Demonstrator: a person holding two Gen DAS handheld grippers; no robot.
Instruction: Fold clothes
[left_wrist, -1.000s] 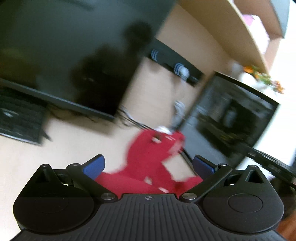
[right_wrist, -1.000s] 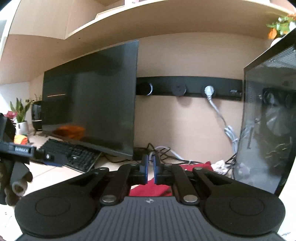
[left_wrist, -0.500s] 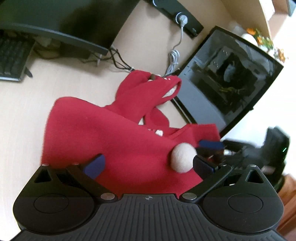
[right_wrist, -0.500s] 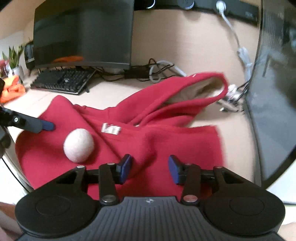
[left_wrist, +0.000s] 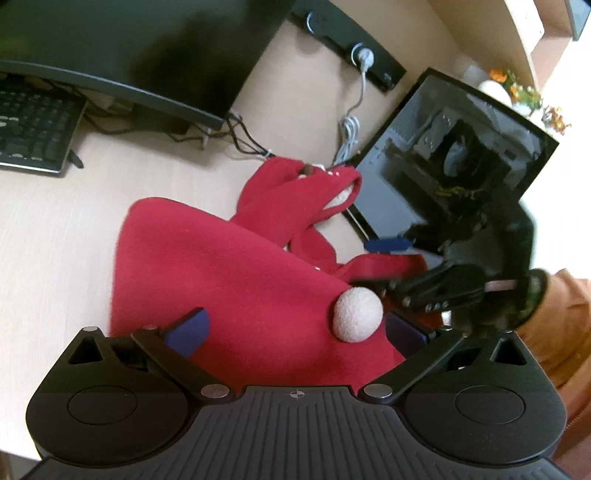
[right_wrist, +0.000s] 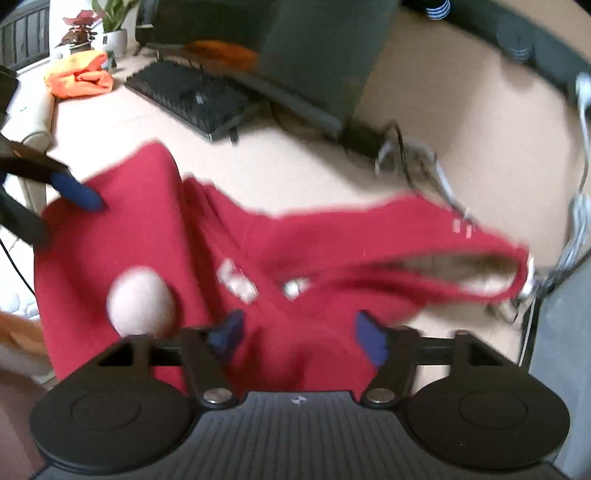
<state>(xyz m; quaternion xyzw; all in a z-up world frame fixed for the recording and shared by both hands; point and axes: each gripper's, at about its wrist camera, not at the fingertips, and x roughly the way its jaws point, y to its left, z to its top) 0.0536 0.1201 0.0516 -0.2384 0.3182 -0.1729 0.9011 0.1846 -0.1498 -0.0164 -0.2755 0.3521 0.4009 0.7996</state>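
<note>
On the red hooded garment (right_wrist: 155, 236), white lettering (right_wrist: 236, 280), blurred, unreadable

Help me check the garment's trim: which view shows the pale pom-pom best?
The left wrist view: the pom-pom is sharp and round, lying on the red garment near the right finger. In the right wrist view it is a motion-blurred pale blob.

A pale wooden desk (left_wrist: 55, 229) carries a red hooded garment (left_wrist: 229, 280) spread near, a black keyboard (left_wrist: 29, 136) far left, a monitor (left_wrist: 129, 55) behind, and a computer case (left_wrist: 443, 166) right.
</note>
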